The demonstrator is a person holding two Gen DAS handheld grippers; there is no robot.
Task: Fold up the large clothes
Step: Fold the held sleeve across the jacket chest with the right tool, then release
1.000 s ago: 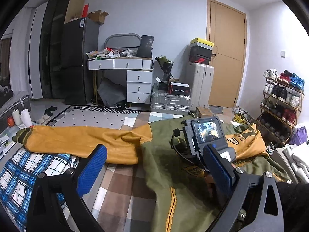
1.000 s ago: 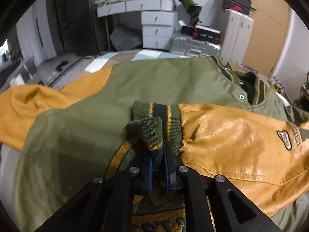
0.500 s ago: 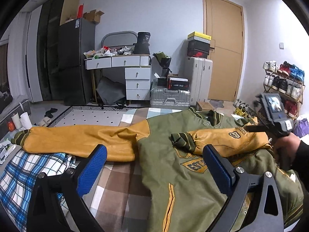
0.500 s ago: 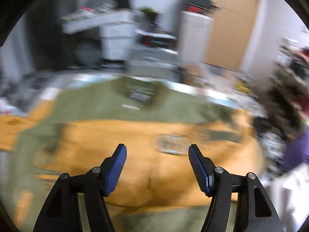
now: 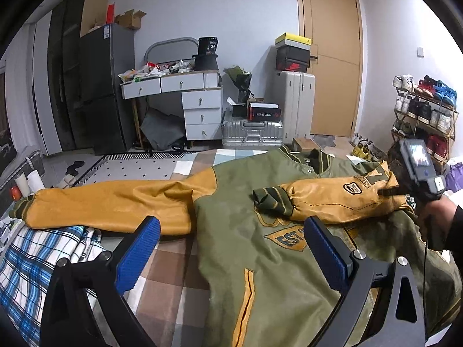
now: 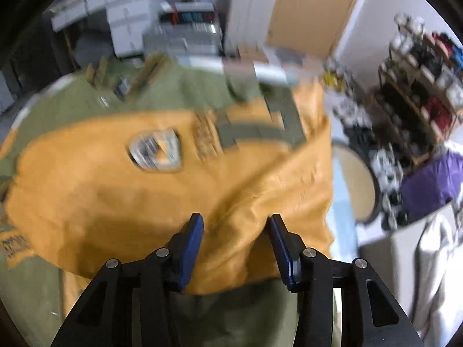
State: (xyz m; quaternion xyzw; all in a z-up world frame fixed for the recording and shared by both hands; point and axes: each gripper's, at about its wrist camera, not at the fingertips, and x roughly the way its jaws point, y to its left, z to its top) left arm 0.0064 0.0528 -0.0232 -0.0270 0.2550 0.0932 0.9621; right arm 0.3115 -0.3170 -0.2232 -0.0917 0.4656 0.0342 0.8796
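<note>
While closing, right gripper [image 6: 235, 245] jaws straddle the jacket sleeve [image 6: 144, 190].

Silver suitcase [image 5: 252, 133], shoe rack [image 5: 424, 115], wooden door [image 5: 332, 57]

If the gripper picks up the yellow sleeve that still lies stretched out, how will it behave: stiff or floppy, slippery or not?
The outstretched sleeve will probably flop: it sags and creases along its length. Its surface looks smooth and leather-like, so it may slip between the fingers; the ribbed cuff likely grips better. The jacket looks thick, so the sleeve may drag it.
</note>
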